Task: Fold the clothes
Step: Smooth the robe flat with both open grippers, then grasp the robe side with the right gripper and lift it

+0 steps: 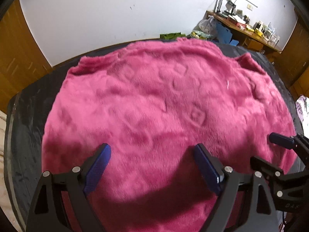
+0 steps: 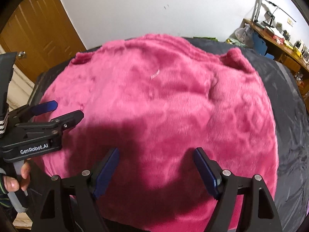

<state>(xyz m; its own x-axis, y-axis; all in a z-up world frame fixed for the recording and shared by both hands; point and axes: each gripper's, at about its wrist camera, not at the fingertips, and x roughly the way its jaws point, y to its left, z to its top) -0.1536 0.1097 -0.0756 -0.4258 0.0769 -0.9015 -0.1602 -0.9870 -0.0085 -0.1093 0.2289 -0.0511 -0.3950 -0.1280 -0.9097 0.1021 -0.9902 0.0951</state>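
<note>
A fluffy pink garment [image 1: 158, 106] lies spread flat on a dark-covered table [image 1: 29, 100]; it also fills the right wrist view [image 2: 164, 100]. My left gripper [image 1: 152, 148] is open and empty, hovering over the garment's near edge. My right gripper [image 2: 156, 152] is open and empty over the near part of the garment. The right gripper shows at the right edge of the left wrist view [image 1: 270, 148]. The left gripper shows at the left of the right wrist view [image 2: 65, 110], held by a hand.
A white wall stands behind the table. A cluttered wooden desk [image 1: 245, 29] sits at the back right, with bags [image 1: 206, 26] beside it. Wooden doors [image 2: 38, 29] stand at the left. The dark table cover [image 2: 289, 116] shows to the right of the garment.
</note>
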